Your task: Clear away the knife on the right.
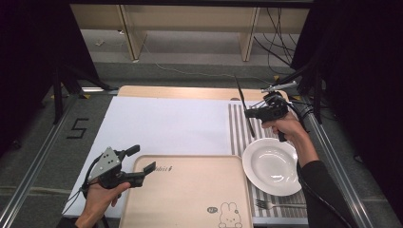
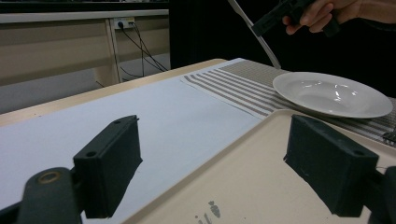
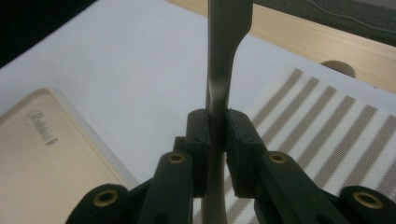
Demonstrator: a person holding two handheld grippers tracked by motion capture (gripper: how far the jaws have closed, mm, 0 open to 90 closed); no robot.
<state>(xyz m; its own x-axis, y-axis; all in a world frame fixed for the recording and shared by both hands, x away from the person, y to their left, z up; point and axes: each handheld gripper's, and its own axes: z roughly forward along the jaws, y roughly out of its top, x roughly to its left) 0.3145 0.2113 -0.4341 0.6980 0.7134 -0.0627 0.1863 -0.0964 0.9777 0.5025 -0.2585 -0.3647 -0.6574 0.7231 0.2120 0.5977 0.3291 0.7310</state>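
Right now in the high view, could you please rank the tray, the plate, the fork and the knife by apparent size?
1. Tray, largest.
2. Plate.
3. Knife, held raised nearer the camera, so versus the fork unsure.
4. Fork, partly under the arm.

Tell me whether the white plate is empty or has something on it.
Empty. The white plate shows a bare, glossy bowl in the high view and the left gripper view; the knife is held above the mat by the right gripper.

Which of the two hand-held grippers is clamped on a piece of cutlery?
The right hand-held gripper: its jaws are shut on a knife raised above the striped placemat. The left hand-held gripper hangs open over the tray.
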